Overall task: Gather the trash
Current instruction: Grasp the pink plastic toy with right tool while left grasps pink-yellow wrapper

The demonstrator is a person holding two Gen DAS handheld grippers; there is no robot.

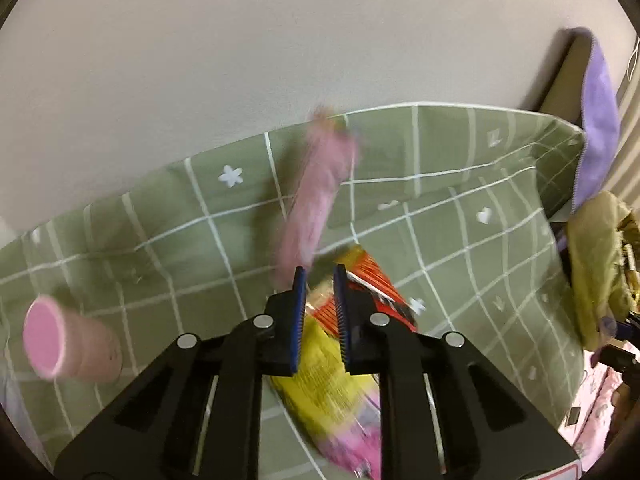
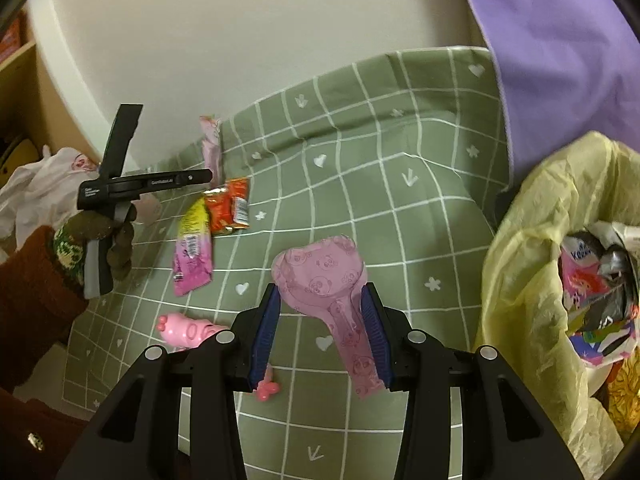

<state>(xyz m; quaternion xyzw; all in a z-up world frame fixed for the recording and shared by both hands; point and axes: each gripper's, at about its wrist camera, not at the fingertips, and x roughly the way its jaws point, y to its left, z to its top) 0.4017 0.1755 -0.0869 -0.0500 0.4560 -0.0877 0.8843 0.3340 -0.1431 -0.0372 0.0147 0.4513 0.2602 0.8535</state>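
Note:
Trash lies on a green checked cloth [image 2: 360,128]. My left gripper [image 1: 320,276] hovers with its jaws narrowly apart over a yellow-and-pink wrapper [image 1: 324,376] and an orange wrapper [image 1: 372,280]; nothing is gripped. A pale pink wrapper [image 1: 316,196] lies beyond it. My right gripper [image 2: 320,300] is open, its fingers on either side of a pink deflated balloon [image 2: 320,272]. The same wrappers show in the right wrist view: yellow-pink [image 2: 192,248], orange [image 2: 228,208], pale pink [image 2: 211,148]. The left gripper [image 2: 200,178] appears there above them.
A yellow trash bag [image 2: 528,264] with wrappers inside stands at the right. A pink cup [image 1: 68,344] lies on its side at the left. A pink toy [image 2: 188,330] sits by my right gripper. A purple cloth [image 2: 560,60] hangs at the back right.

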